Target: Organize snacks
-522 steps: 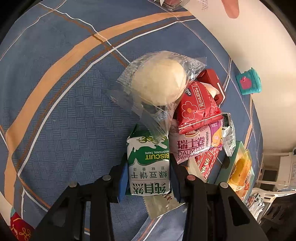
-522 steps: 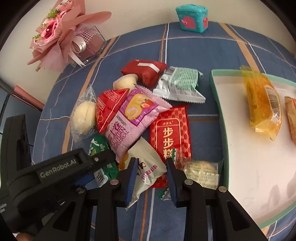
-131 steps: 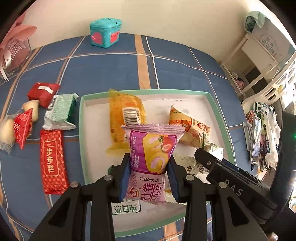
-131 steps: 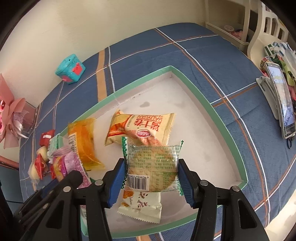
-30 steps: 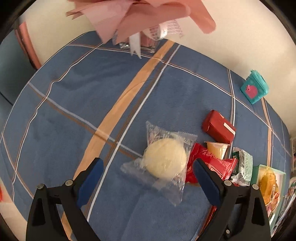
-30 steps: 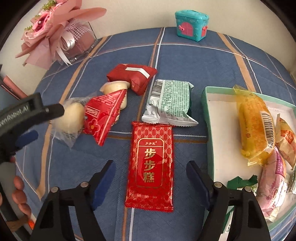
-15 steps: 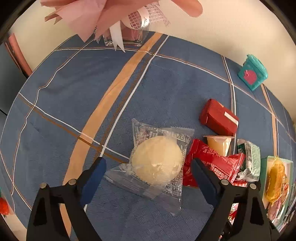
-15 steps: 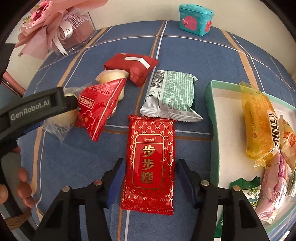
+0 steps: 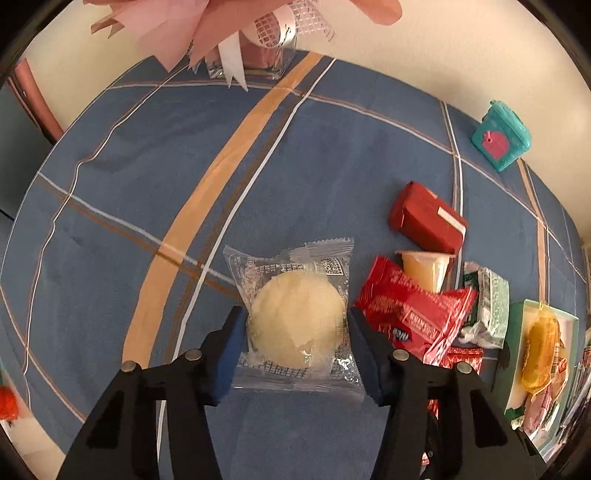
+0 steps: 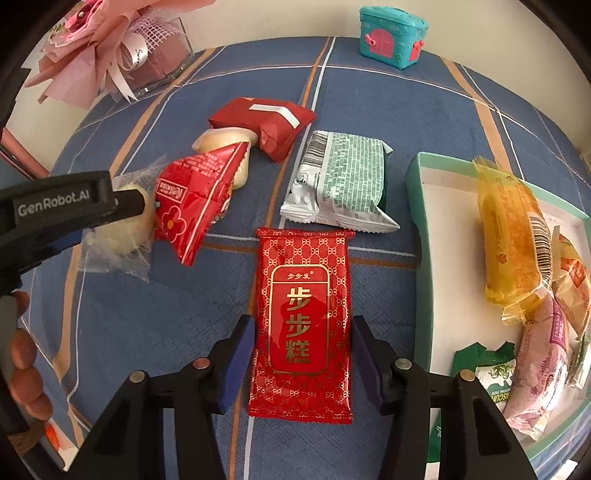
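The left tongs point(image 9: 295, 347) point down over the blue plaid bench point(image 9: 155, 177) and have just been closing; their blue pads now press on both sides of the round pale bun point(image 9: 295, 321) in its clear wrapper, which lies flat on the cloth. Just right of the bun sit a red triangular packet point(image 9: 410, 314), a small jelly cup point(image 9: 424, 269), a dark red pack point(image 9: 424, 218) and a green-and-white packet point(image 9: 487, 306). The right tongs point(image 10: 303, 354) have also just been closing: a flat red cake packet point(image 10: 303, 321) lies between the pads, which sit at its edges, though whether they pinch it I cannot tell. To the right stands the green-rimmed tray point(image 10: 417, 206), holding a yellow packet point(image 10: 513, 236), a pink one point(image 10: 539, 365) and others. A teal toy house point(image 10: 391, 33) and a pink bouquet point(image 10: 96, 48) stand at the far edge.
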Action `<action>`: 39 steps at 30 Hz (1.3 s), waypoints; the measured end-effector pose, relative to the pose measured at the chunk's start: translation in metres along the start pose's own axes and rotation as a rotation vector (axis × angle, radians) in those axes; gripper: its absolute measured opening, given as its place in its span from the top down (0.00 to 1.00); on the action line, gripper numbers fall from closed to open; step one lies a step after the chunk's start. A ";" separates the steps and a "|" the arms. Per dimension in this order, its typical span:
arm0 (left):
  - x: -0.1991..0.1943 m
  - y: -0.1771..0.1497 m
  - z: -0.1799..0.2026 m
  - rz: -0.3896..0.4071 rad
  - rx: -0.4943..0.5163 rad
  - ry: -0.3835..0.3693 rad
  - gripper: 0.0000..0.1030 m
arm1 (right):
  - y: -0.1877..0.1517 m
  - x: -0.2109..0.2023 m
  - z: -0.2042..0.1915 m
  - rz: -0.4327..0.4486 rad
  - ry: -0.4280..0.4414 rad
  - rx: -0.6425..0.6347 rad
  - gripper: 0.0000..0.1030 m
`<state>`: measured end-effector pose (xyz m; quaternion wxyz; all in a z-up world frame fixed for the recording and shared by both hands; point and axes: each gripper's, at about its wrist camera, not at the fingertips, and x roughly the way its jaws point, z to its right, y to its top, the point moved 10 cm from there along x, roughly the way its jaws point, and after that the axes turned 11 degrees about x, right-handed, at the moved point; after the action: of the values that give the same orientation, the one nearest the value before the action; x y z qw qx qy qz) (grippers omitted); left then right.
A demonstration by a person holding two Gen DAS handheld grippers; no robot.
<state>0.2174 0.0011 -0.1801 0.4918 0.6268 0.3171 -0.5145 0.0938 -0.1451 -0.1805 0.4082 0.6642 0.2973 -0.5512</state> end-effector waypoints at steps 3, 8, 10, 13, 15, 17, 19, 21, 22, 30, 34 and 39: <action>-0.001 -0.005 0.002 -0.019 -0.009 -0.007 0.46 | -0.005 -0.001 0.000 -0.009 -0.005 -0.004 0.48; -0.002 -0.014 0.009 -0.033 -0.034 -0.047 0.46 | -0.016 -0.002 0.001 -0.034 -0.017 -0.009 0.49; -0.002 -0.017 0.013 -0.037 -0.030 -0.051 0.46 | -0.020 -0.002 0.002 -0.047 -0.022 -0.008 0.49; -0.004 -0.021 0.015 -0.037 -0.027 -0.036 0.47 | -0.027 -0.002 0.002 -0.060 -0.030 -0.017 0.52; -0.009 -0.029 0.016 -0.038 -0.039 -0.040 0.48 | -0.032 -0.004 0.001 -0.066 -0.032 -0.024 0.53; -0.011 -0.031 0.017 -0.040 -0.048 -0.048 0.49 | -0.036 -0.007 0.001 -0.070 -0.029 -0.026 0.53; -0.015 -0.033 0.016 -0.036 -0.059 -0.058 0.49 | -0.043 -0.008 0.000 -0.072 -0.018 -0.022 0.53; -0.021 -0.034 0.019 -0.025 -0.073 -0.090 0.49 | -0.048 -0.012 0.000 -0.069 -0.008 -0.017 0.53; -0.024 -0.035 0.020 -0.020 -0.075 -0.102 0.49 | -0.048 -0.015 0.001 -0.067 -0.003 -0.015 0.53; -0.065 -0.033 0.026 0.061 -0.070 -0.113 0.49 | -0.051 -0.042 0.005 -0.034 0.053 0.006 0.53; -0.086 -0.027 0.025 0.109 -0.078 -0.110 0.49 | -0.050 -0.063 0.009 0.006 0.076 0.023 0.53; -0.102 -0.024 0.029 0.152 -0.103 -0.124 0.49 | -0.045 -0.086 0.015 0.043 0.116 0.059 0.53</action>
<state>0.1583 -0.0075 -0.0895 0.5795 0.5899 0.2637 -0.4967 0.0300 -0.1310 -0.1075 0.3823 0.7131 0.2899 -0.5111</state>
